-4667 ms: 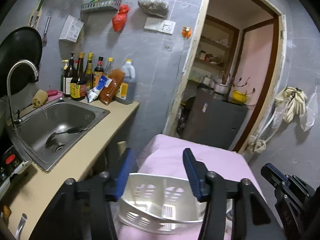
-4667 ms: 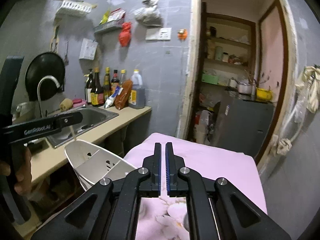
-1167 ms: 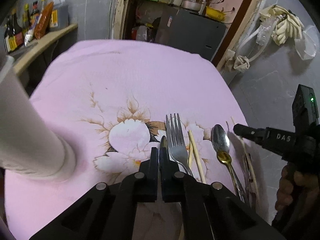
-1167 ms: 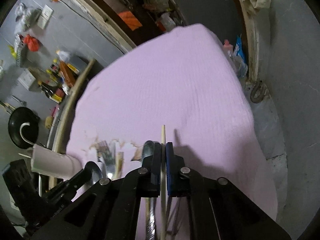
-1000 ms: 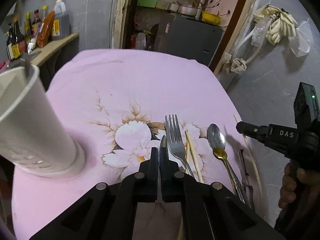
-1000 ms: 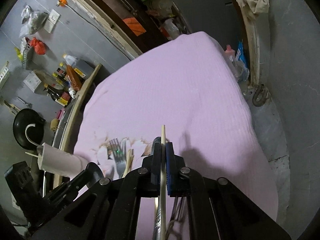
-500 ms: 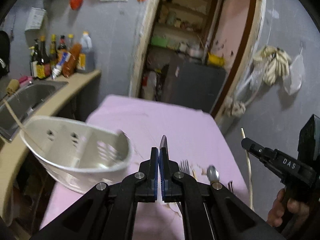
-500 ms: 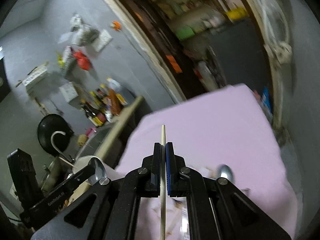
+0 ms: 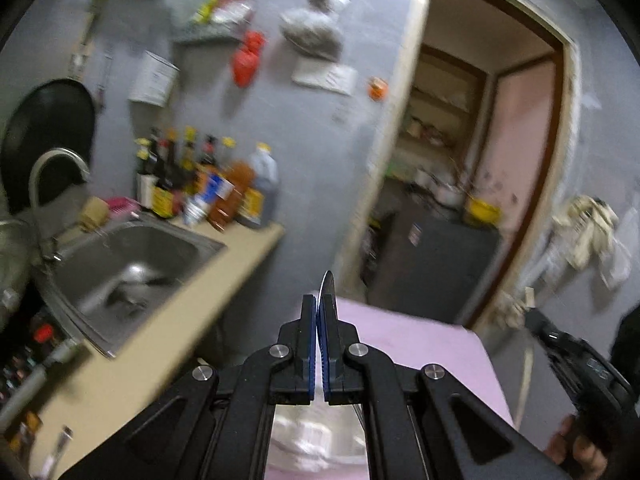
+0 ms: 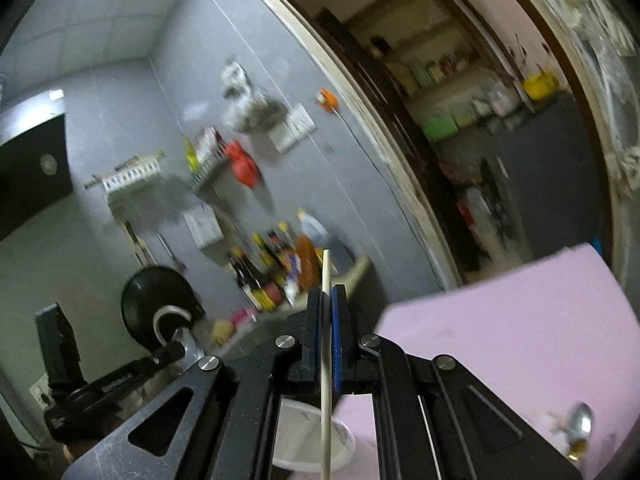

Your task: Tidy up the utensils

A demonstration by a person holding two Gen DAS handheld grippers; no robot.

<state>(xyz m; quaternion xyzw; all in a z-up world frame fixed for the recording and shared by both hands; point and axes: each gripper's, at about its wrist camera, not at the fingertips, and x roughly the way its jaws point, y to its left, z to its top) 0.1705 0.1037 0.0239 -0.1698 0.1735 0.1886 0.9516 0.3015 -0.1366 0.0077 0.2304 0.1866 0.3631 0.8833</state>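
Left gripper (image 9: 319, 320): black linkage arms, blue-lined fingers pressed together, pinching a thin metal knife (image 9: 327, 285). Blade flat, silvery, tapering to a rounded point; tip jutting just past the fingertips, long axis along the fingers, pointing up-frame toward the grey wall and doorway. Handle end hidden behind the fingers.

Right gripper (image 10: 327, 304): same black-and-blue build, fingers closed on a single pale wooden chopstick (image 10: 326, 364). Slim, straight, round-sectioned stick, long axis in line with the fingers; one end standing a little clear of the fingertips, the other running back down between the arms to the frame's bottom edge.

Below, a surface under smooth pink cloth (image 10: 500, 332), flat with a squared far edge. White plastic utensil holder (image 10: 304, 432) on it, rounded rim, seen blurred between the right gripper's arms. Shiny metal spoon (image 10: 581, 429) lying on the cloth at lower right of the right wrist view, oval bowl uppermost in frame.

Beyond, at left: stainless sink (image 9: 120, 264), dull steel, rectangular.
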